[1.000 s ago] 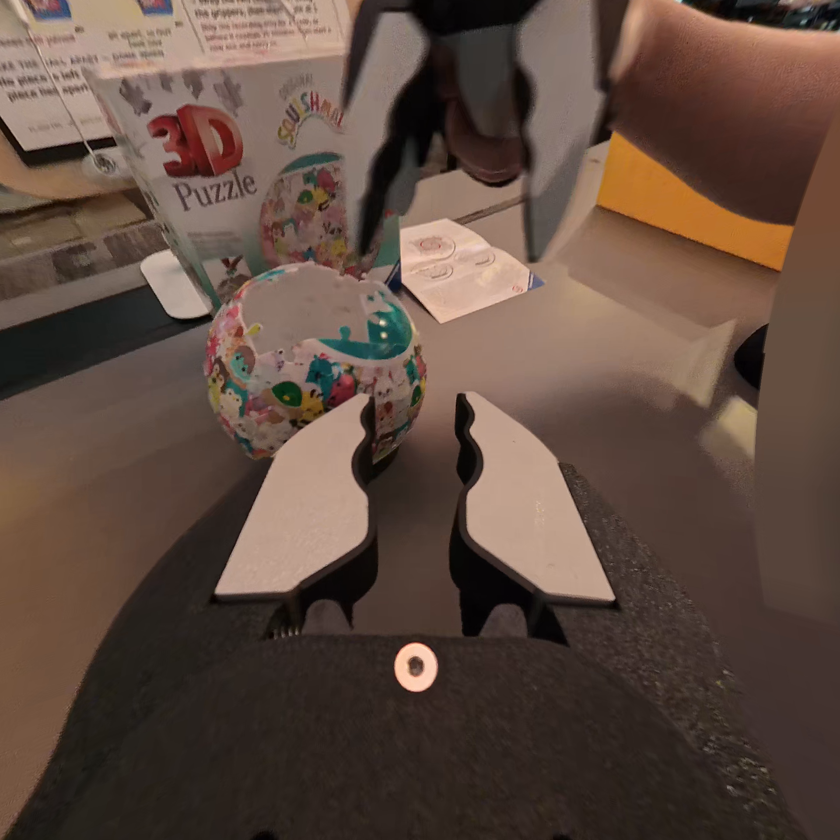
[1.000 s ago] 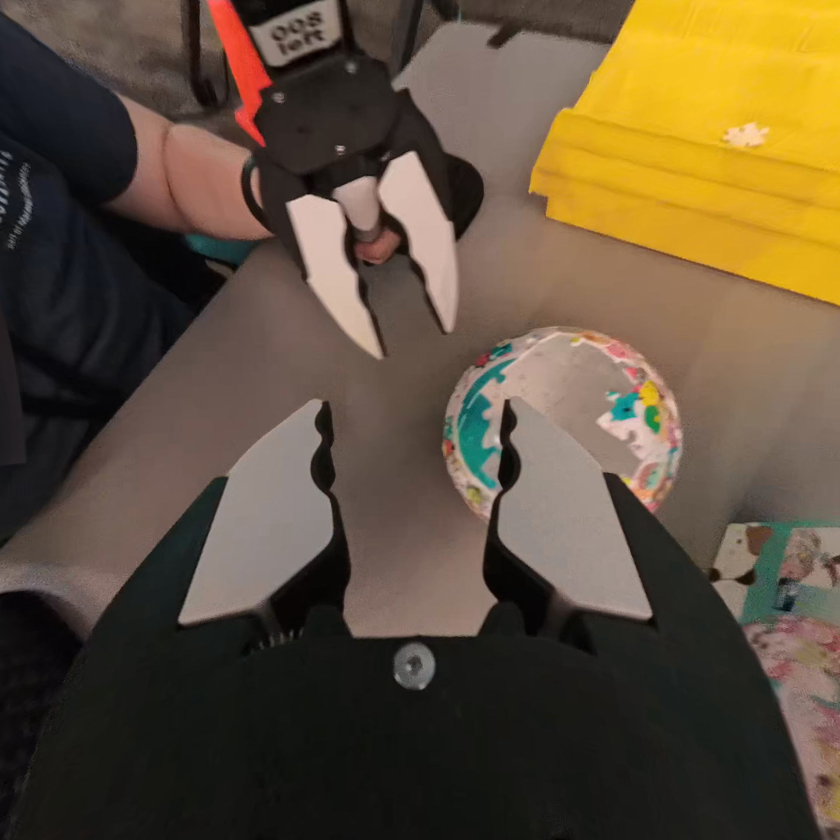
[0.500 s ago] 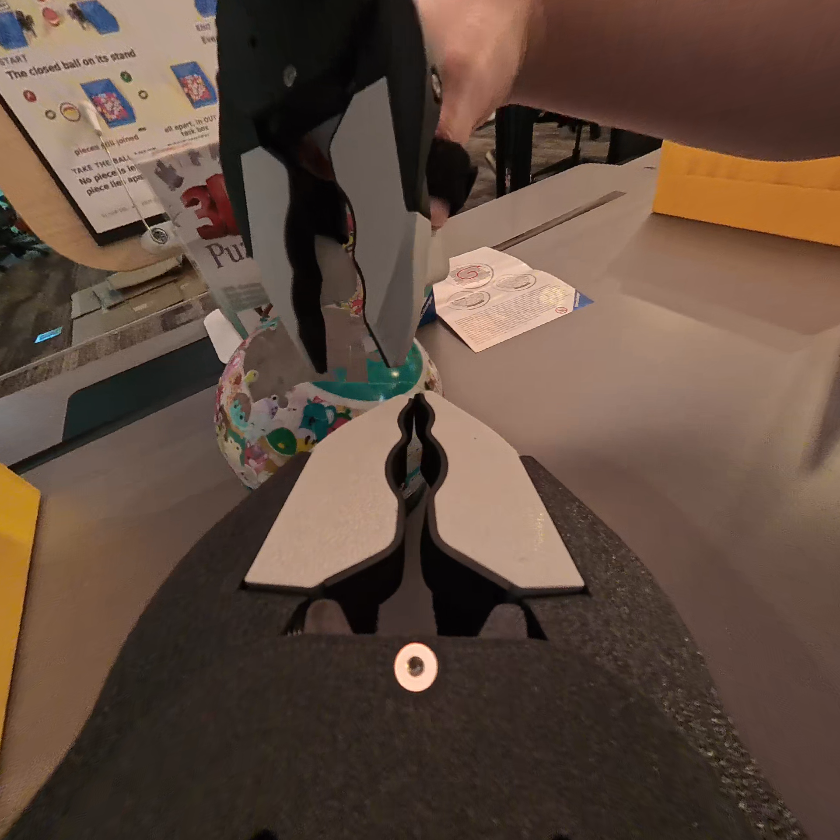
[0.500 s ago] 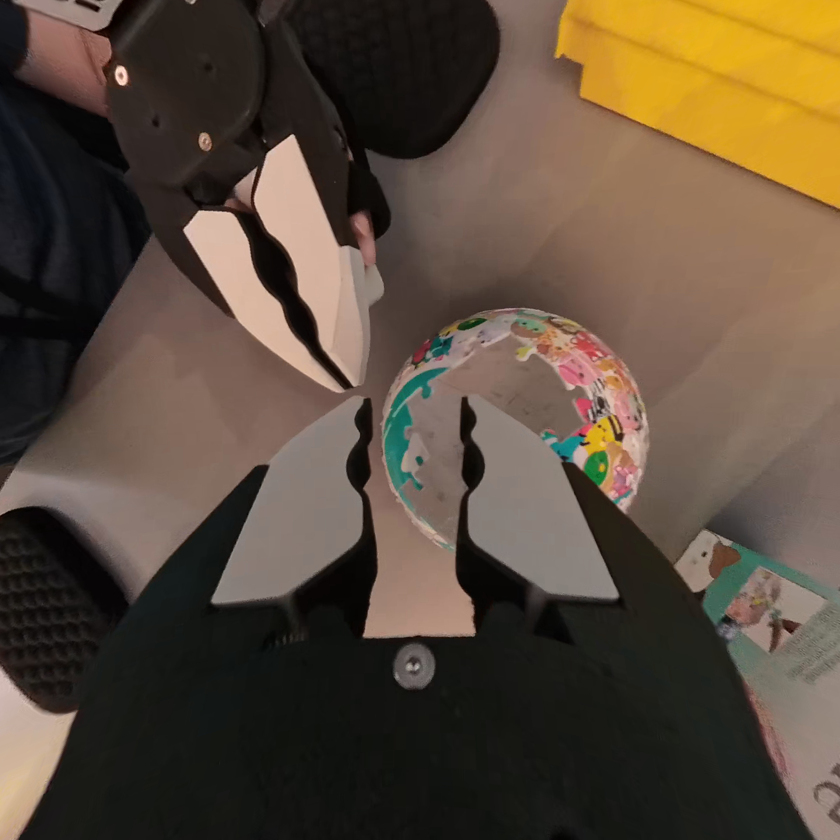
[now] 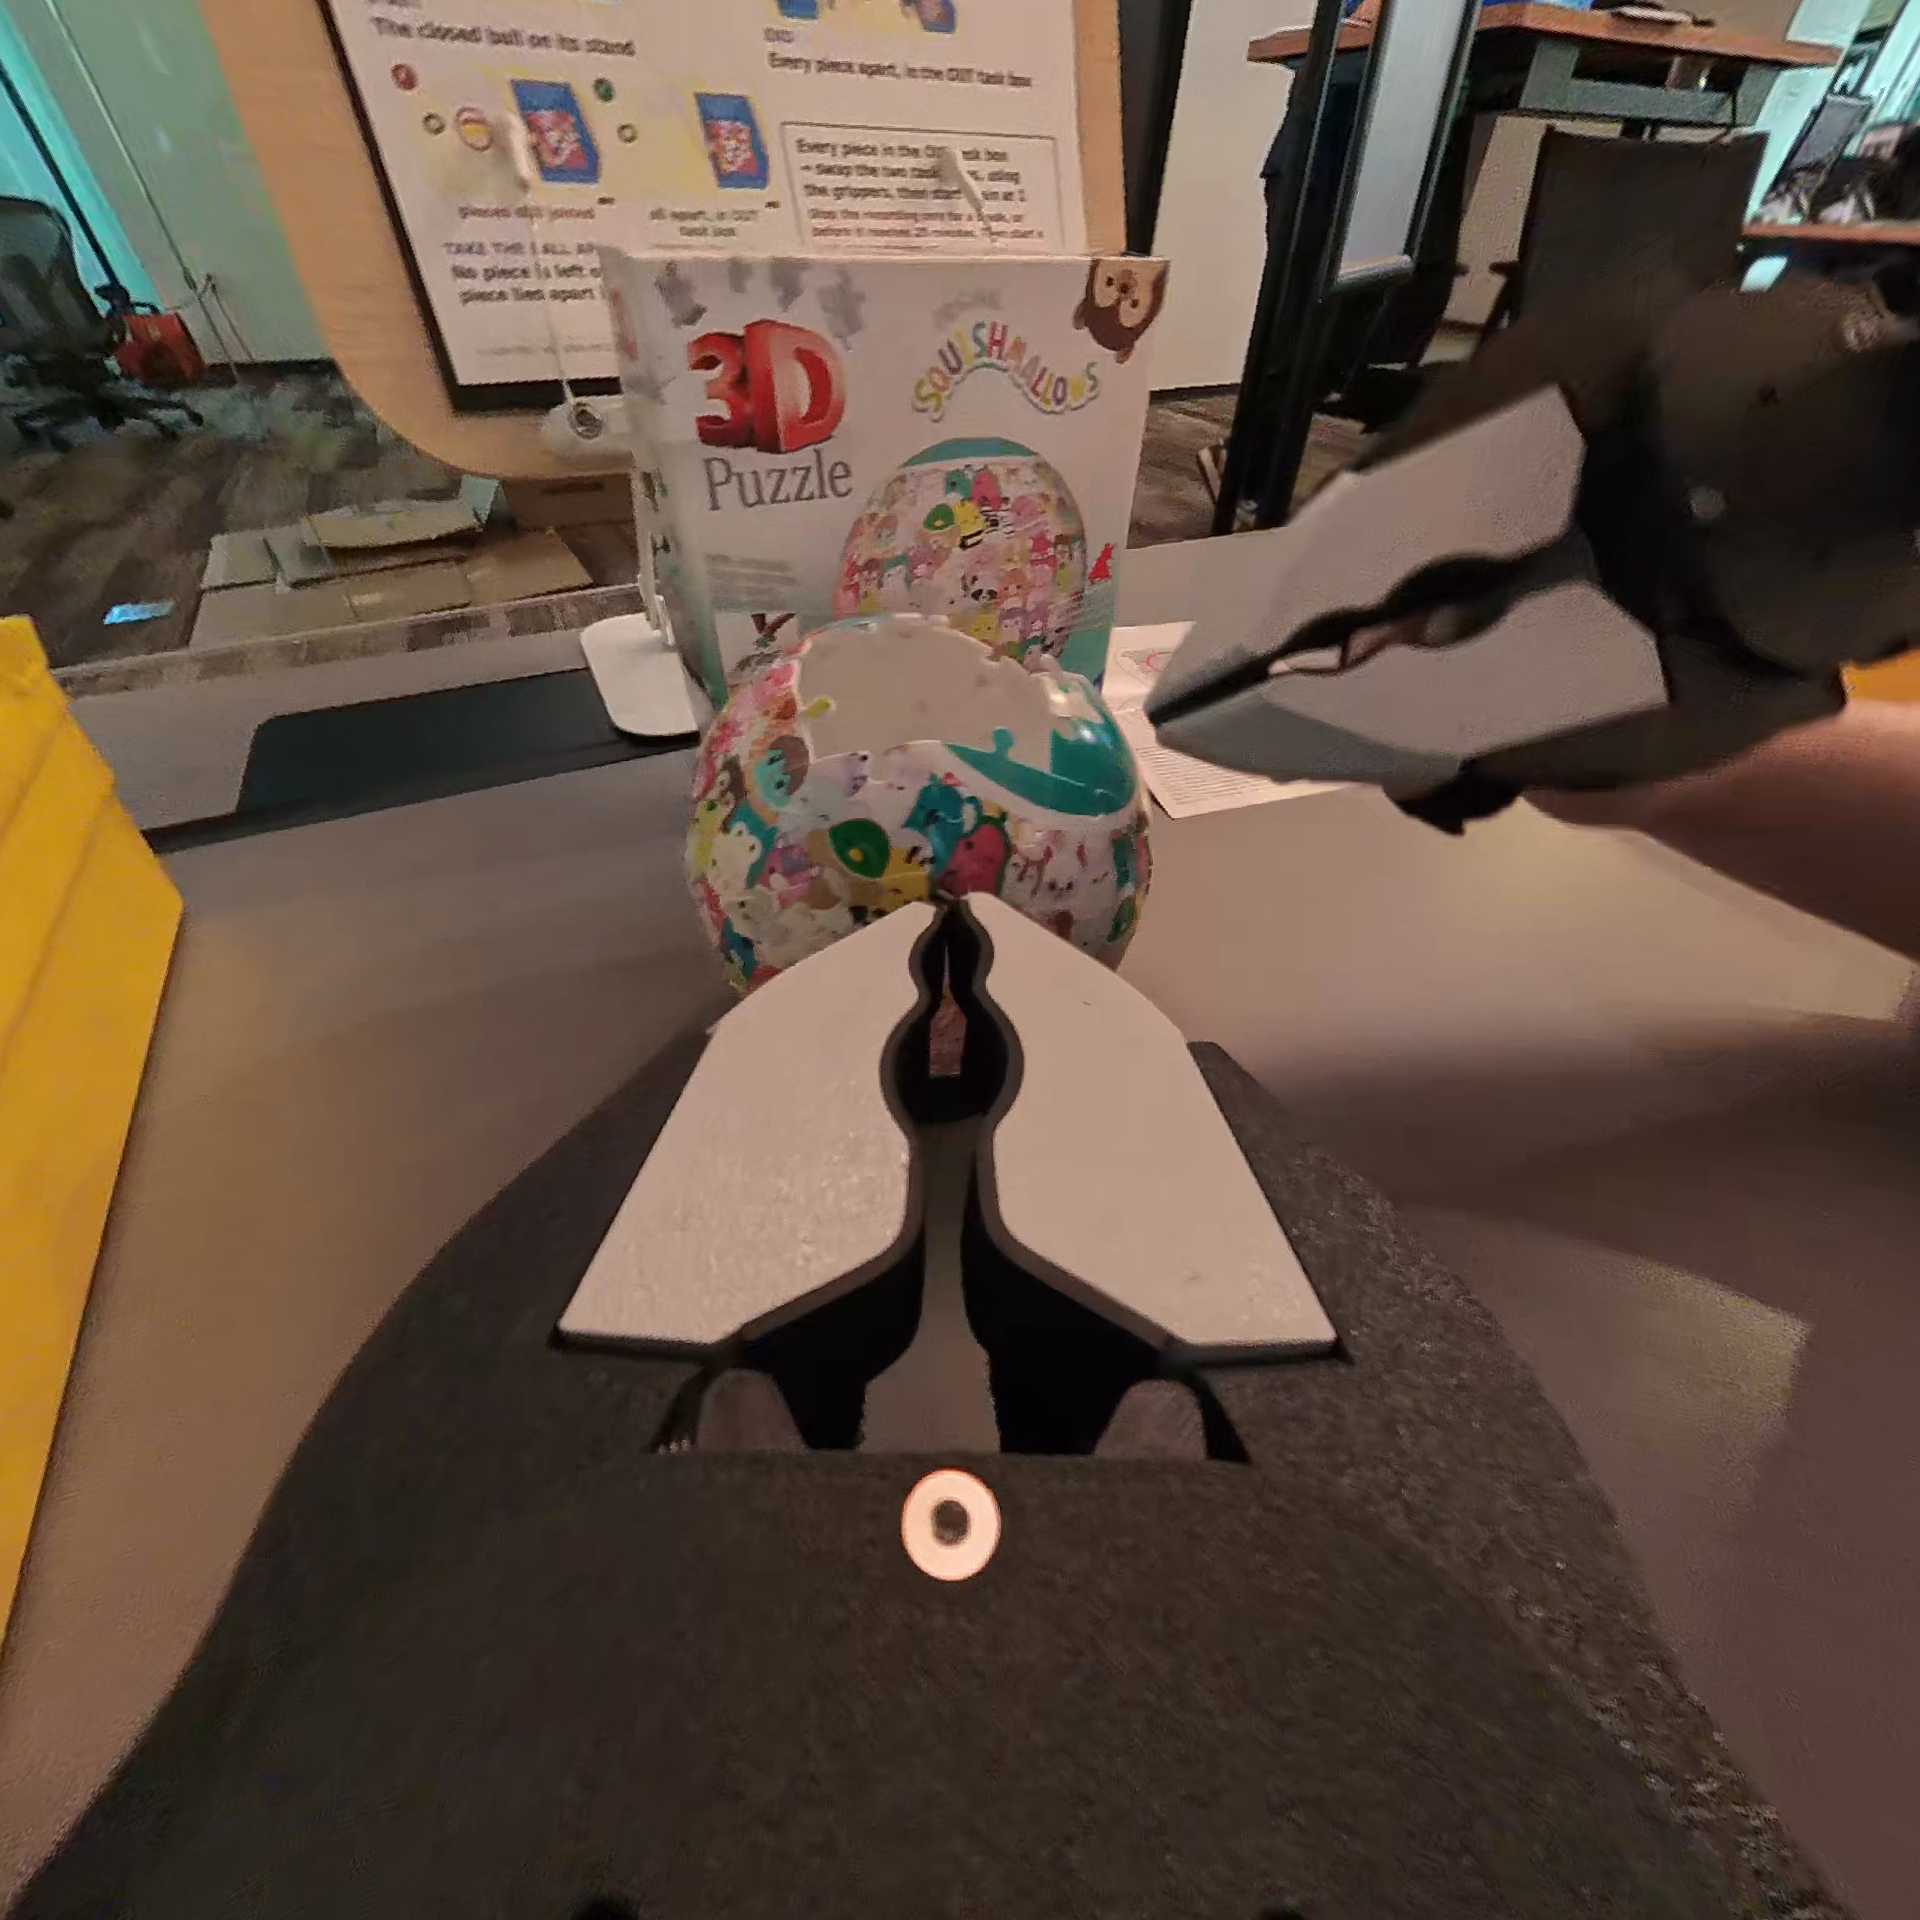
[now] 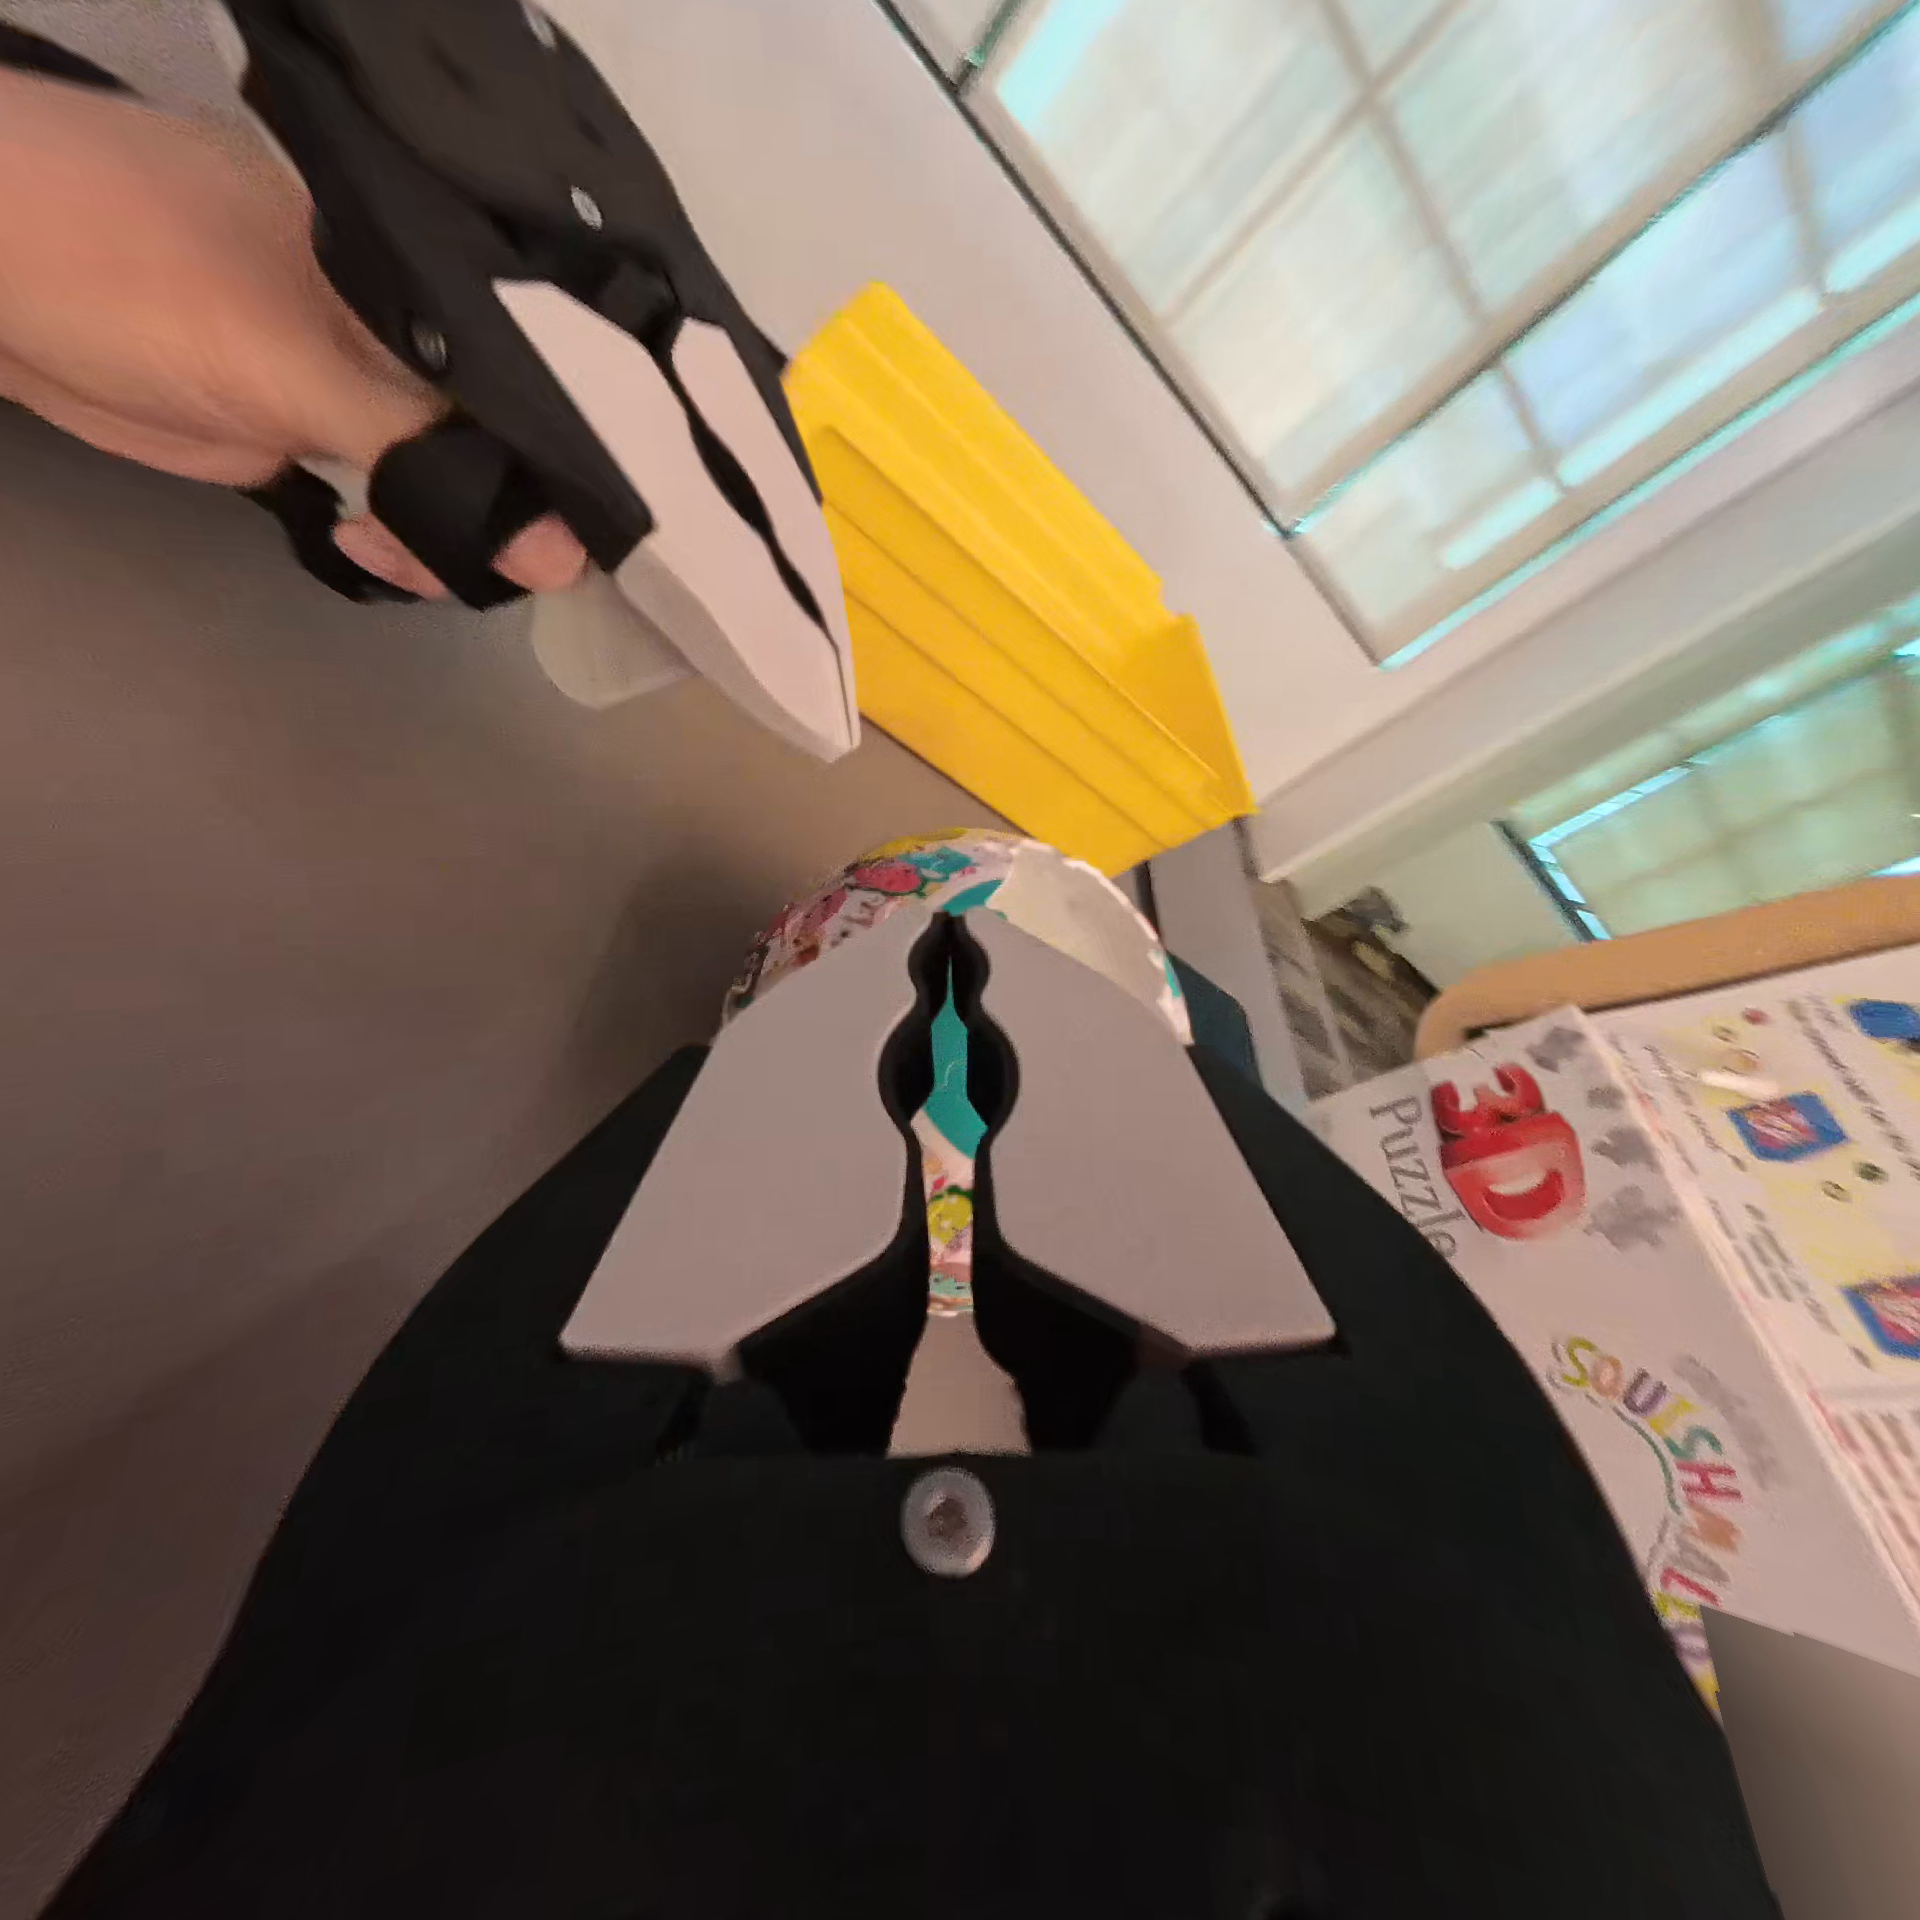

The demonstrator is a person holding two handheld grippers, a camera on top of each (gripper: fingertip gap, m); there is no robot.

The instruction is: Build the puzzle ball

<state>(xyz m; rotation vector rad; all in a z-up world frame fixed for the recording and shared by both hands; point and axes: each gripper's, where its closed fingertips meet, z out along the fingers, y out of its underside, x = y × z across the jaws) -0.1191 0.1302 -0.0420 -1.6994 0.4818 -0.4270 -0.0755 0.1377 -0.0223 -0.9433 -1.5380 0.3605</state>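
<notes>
The partly built puzzle ball [image 5: 914, 821] stands on the grey table [image 5: 416, 1039]. It is colourful outside and white inside, with an open, jagged top. My left gripper [image 5: 948, 909] is shut and empty, its tips just in front of the ball's near side. My right gripper [image 5: 1155, 717] is shut and empty, turned on its side, with its tips close to the ball's upper right rim. In the right wrist view the right gripper [image 6: 948, 920] covers much of the ball [image 6: 873, 894], and the left gripper [image 6: 844, 732] hovers above left. I cannot tell whether either gripper touches the ball.
The puzzle box [image 5: 883, 468] stands right behind the ball and also shows in the right wrist view [image 6: 1558, 1247]. A paper leaflet [image 5: 1205, 774] lies to its right. A yellow bin [image 5: 62, 935] is at the left, also visible in the right wrist view [image 6: 997, 582]. A poster board [image 5: 675, 156] stands at the back.
Both grippers have shut. The right gripper swung from above the ball's opening out to its right side and rolled sideways. The left gripper stays just in front of the ball.
</notes>
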